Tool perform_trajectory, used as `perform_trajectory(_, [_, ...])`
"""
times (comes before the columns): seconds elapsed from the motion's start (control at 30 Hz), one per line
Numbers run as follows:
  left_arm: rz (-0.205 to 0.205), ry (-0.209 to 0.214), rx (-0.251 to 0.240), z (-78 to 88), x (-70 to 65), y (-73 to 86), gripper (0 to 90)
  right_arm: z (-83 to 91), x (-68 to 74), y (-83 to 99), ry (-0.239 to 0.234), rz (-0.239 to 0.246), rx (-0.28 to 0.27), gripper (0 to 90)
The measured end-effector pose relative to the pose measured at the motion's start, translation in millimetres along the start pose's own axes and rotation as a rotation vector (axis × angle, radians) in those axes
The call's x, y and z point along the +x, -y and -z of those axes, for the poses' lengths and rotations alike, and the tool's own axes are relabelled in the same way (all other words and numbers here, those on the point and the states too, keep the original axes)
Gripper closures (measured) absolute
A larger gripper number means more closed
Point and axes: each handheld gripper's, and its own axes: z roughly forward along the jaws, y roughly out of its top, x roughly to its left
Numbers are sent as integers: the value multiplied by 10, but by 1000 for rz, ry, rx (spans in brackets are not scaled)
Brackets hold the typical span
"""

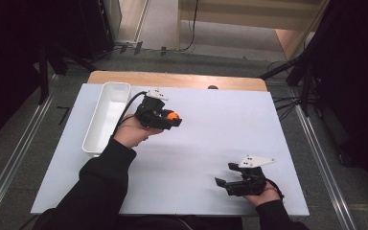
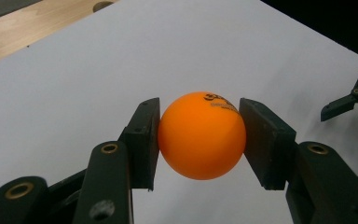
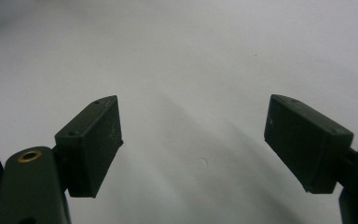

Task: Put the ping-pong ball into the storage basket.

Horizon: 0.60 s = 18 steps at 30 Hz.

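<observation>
Item: orange ball (image 2: 201, 136), printed logo on top; clamped betw. both pads of left gripper (image 2: 200, 140), held just above the table (image 1: 211, 139), near white tray (image 1: 106, 116) on the left. Grip sits about at ball's widest line, pads square. Right gripper (image 3: 193, 144): jaws wide apart, nothing betw. them, low at table's near right, well apart from ball. Handling note, as a judgement: likely bound for tray; keep squeeze steady, carry level, lower inside tray walls before letting go, else ball rolls off

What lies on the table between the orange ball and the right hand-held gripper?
Nothing: in the high view the white table is bare between the orange ball and the right hand-held gripper.
</observation>
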Motion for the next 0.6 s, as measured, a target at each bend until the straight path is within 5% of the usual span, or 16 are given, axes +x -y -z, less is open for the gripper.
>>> perform_trajectory(0.6, [27, -4, 24, 108, 106, 4, 508, -4, -1, 0, -1, 0, 2, 175])
